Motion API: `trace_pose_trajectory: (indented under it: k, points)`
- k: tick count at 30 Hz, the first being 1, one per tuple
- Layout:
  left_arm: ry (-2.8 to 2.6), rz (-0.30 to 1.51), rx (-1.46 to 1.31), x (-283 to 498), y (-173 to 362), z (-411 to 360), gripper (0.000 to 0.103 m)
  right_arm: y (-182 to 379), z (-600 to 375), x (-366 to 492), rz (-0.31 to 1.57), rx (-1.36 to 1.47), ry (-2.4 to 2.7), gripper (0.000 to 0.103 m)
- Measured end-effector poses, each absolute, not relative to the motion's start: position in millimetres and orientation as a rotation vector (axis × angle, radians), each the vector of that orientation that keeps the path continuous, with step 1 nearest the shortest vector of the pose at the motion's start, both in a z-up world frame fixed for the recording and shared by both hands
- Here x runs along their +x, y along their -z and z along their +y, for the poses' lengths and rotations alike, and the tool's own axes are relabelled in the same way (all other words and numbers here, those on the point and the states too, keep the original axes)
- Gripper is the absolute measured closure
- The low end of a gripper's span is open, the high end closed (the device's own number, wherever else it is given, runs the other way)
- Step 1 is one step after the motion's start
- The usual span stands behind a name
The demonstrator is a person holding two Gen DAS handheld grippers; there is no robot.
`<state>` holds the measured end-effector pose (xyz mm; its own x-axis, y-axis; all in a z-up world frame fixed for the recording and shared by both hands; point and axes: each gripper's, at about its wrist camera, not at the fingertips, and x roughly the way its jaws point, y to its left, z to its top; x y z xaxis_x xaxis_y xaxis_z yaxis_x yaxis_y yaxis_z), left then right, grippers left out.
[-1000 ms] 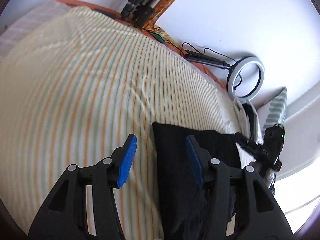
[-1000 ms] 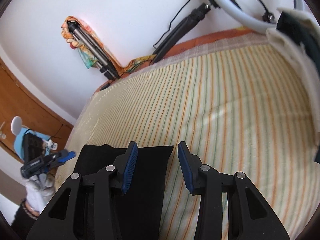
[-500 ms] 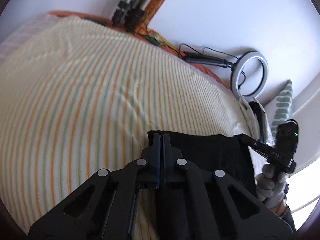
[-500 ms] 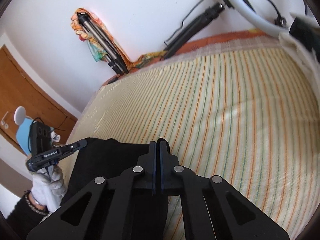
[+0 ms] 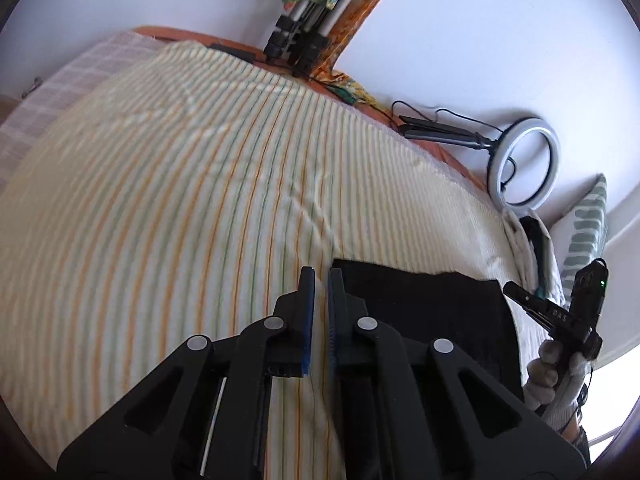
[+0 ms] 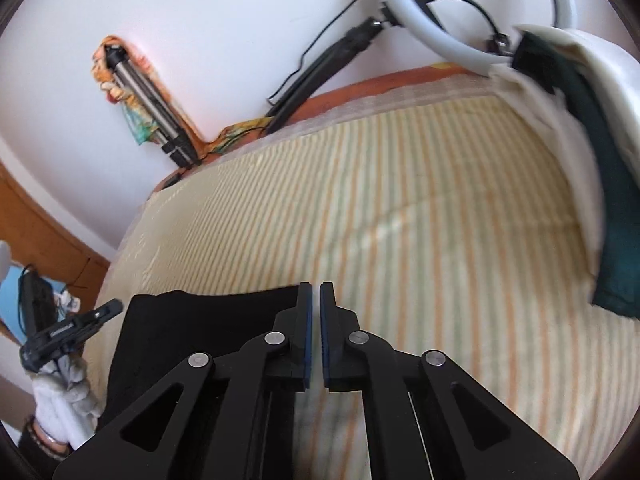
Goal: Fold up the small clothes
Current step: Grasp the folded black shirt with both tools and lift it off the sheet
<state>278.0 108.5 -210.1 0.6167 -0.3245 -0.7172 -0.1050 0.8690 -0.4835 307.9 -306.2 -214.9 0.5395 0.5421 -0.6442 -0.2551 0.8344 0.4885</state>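
Observation:
A black folded garment (image 5: 424, 312) lies flat on the striped bedsheet (image 5: 180, 208). My left gripper (image 5: 320, 280) sits at its left far corner, jaws a small gap apart with only sheet showing between them. In the right wrist view the same garment (image 6: 192, 332) lies left of my right gripper (image 6: 315, 292), which sits at its right far corner, jaws also slightly parted and empty. The other hand-held gripper shows in each view, the right one (image 5: 560, 312) and the left one (image 6: 64, 332).
A ring light on a stand (image 5: 524, 160) and a folded tripod (image 5: 304, 36) lean against the white wall behind the bed. A stack of white and dark green cloth (image 6: 592, 152) lies at the bed's right end. A wooden door (image 6: 36, 220) is at left.
Both grippers were open a second ago, shut on the garment's far corners half a second ago, and now stand slightly parted with the cloth released. The garment lies flat.

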Motion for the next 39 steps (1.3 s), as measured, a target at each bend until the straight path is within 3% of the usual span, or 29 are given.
trace_pose_trajectory:
  k: [3, 4, 5, 7, 11, 16, 20, 28, 39]
  points:
    - [0.142, 0.893, -0.476, 254, 188, 109, 0.085, 200, -317, 291, 0.873, 0.352, -0.490, 0.096]
    - [0.144, 0.890, -0.472, 248, 184, 109, 0.075, 191, -320, 282, 0.862, 0.347, -0.491, 0.094]
    - [0.147, 0.888, -0.470, 240, 178, 108, 0.067, 185, -324, 274, 0.855, 0.345, -0.491, 0.086]
    - [0.154, 0.889, -0.471, 224, 167, 106, 0.066, 166, -327, 256, 0.846, 0.337, -0.494, 0.071]
    - [0.180, 0.884, -0.470, 196, 151, 101, 0.058, 142, -330, 214, 0.843, 0.333, -0.507, 0.070]
    - [0.220, 0.885, -0.524, 183, 148, 102, 0.055, 155, -330, 168, 0.940, 0.310, -0.492, 0.068]
    - [0.219, 0.918, -0.550, 195, 160, 105, 0.055, 187, -336, 147, 1.018, 0.398, -0.480, 0.060]
    - [0.234, 0.981, -0.630, 251, 193, 100, 0.048, 246, -368, 162, 1.116, 0.750, -0.421, 0.059]
    - [0.254, 1.038, -0.649, 305, 232, 86, 0.048, 260, -354, 182, 1.136, 0.799, -0.469, 0.057]
